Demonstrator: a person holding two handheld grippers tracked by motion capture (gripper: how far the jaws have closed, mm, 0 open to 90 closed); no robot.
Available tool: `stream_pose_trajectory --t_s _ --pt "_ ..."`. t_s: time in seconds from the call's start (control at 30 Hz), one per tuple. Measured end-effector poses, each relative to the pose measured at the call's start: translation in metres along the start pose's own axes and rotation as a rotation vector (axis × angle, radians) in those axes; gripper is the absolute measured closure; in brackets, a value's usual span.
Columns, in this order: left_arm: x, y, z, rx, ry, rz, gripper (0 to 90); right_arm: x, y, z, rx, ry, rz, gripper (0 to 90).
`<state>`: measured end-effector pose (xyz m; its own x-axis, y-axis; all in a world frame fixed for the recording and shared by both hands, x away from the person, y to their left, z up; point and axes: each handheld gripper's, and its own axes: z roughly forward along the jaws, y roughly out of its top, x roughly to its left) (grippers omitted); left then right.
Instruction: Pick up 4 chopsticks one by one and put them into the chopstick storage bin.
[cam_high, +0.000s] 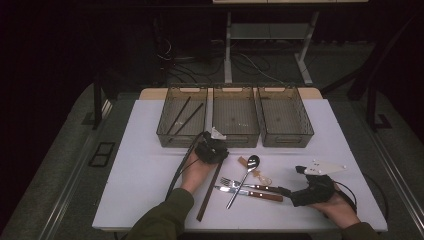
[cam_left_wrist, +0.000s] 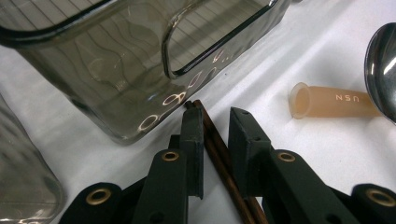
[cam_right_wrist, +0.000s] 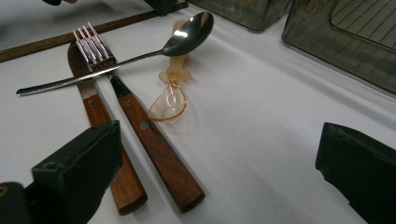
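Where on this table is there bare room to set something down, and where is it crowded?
Free: the table left of the chopstick, and the strip right of the bins below the right bin. The middle bin looks nearly bare. Crowded: the centre front, where spoon, fork and knife overlap.

In the left gripper view, the thin dark brown wooden chopsticks (cam_left_wrist: 219, 154) are cut off by the bottom edge, and the left black pad covers a part of them. The shiny metal spoon (cam_left_wrist: 383, 70) is cut by the right edge, so its handle is not seen. In the right gripper view, the long brown wooden stick (cam_right_wrist: 60, 39) leaves the picture at the left edge. The contents of the three smoky transparent plastic baskets (cam_high: 235, 137) are too small to name in the high view.
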<state>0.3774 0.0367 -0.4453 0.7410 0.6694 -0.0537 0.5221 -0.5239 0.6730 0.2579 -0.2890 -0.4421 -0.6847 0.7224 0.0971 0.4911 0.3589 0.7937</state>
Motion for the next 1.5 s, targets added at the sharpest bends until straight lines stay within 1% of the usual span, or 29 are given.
stream_pose_trajectory --t_s 0.2,0.23,0.57,0.73,0.77,0.83,0.87,0.9,0.93,1.0,1.03,1.1,1.17,1.23,1.4,1.5 --pt "0.0 0.0 0.0 -0.002 -0.009 0.003 76.8 0.0 0.0 0.0 0.001 0.001 0.0 0.8" --pt "0.0 0.001 0.001 -0.002 -0.01 0.013 77.2 0.0 0.0 0.0 0.001 0.0 0.0 0.8" --pt "-0.002 0.002 0.002 0.003 -0.019 0.035 80.3 0.0 0.0 0.0 0.0 0.001 0.0 0.8" --pt "-0.002 0.002 0.002 0.0 -0.022 0.031 80.3 0.0 0.0 0.0 0.0 0.0 0.0 0.8" --pt "-0.002 0.001 0.002 -0.003 -0.025 0.021 80.2 0.0 0.0 0.0 -0.001 0.0 0.001 0.8" --pt "-0.001 0.001 0.002 -0.004 -0.03 0.019 79.6 0.0 0.0 0.0 -0.004 0.001 -0.003 0.8" --pt "0.0 0.001 0.001 -0.009 -0.044 0.003 78.7 0.0 0.0 0.0 -0.003 0.001 -0.005 0.8" --pt "0.0 0.001 0.001 -0.011 -0.053 -0.002 75.4 0.0 0.0 0.0 -0.005 0.001 -0.004 0.8" --pt "0.001 0.001 -0.001 -0.011 -0.061 0.001 73.1 0.0 0.0 -0.001 -0.004 0.002 -0.004 0.8" --pt "0.002 0.001 -0.005 -0.024 -0.076 -0.008 69.5 0.0 0.0 -0.001 -0.005 0.002 -0.004 0.8" --pt "0.002 0.001 -0.005 -0.024 -0.076 -0.008 67.4 0.0 0.0 -0.001 -0.005 0.002 -0.004 0.8" --pt "0.003 0.0 -0.015 -0.043 -0.082 -0.005 64.5 0.0 0.0 -0.001 -0.006 0.002 -0.003 0.8" --pt "0.004 -0.002 -0.024 -0.053 -0.096 -0.006 60.9 0.0 0.0 -0.001 -0.007 0.002 -0.002 0.8" --pt "0.005 -0.005 -0.033 -0.061 -0.11 0.002 57.2 0.0 0.0 -0.001 -0.005 0.002 -0.001 0.8" --pt "0.01 -0.016 -0.052 -0.094 -0.108 0.013 49.8 0.0 0.0 -0.001 -0.006 0.002 -0.002 0.8" --pt "0.013 -0.024 -0.06 -0.115 -0.119 0.012 46.5 -0.001 0.0 -0.001 -0.003 0.0 -0.001 0.8"
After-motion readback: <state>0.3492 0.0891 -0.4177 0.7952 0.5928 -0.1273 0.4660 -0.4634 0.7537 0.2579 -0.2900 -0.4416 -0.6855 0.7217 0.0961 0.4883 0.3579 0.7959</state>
